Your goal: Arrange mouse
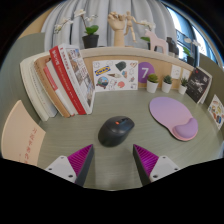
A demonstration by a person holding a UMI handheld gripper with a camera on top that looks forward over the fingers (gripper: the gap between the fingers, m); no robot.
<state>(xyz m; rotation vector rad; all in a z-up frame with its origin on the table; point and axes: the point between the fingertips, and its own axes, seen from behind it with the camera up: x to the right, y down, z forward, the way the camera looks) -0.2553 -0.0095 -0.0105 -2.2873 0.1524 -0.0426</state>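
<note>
A dark grey computer mouse [116, 130] lies on the greenish desk [60, 135], just ahead of my fingers and a little left of the midline between them. A lilac mouse pad with a wrist rest [174, 116] lies to the right of the mouse, apart from it. My gripper [113, 162] is open and empty; its magenta pads [78, 161] stand wide apart with only bare desk between them.
Several books [62, 82] lean at the back left. Cards [115, 73] stand along a low shelf at the back, with two small potted plants [153, 85] and a purple calendar block [146, 71]. A wooden hand model [120, 24] stands behind. A framed picture [198, 83] is at the right.
</note>
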